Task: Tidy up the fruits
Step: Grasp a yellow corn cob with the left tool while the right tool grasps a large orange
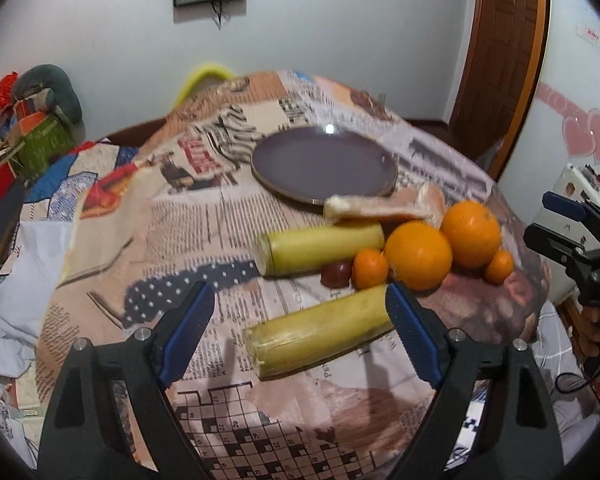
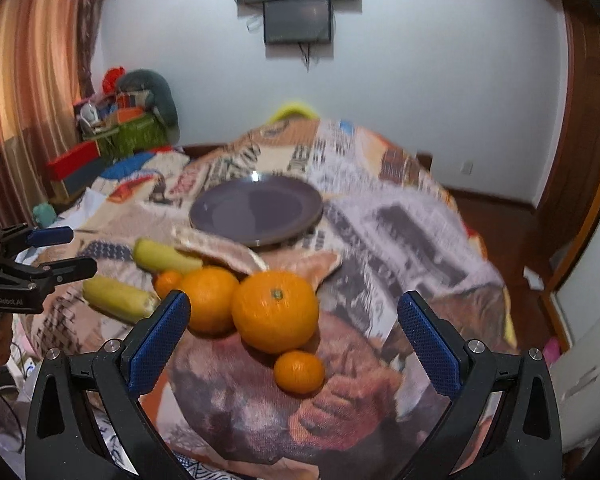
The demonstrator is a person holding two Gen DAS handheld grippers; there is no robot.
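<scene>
A purple plate lies at the back of the table. In front of it are two large oranges, two small mandarins, a dark red small fruit and two yellow-green banana pieces. My left gripper is open above the nearer piece, with its right pad by the piece's end and its left pad well clear. My right gripper is open in front of the oranges, with nothing pressed between its pads.
A newspaper-print cloth covers the round table, and a fold of it rises between the plate and the fruit. Boxes and soft things are piled at the back left. A wooden door stands on the right.
</scene>
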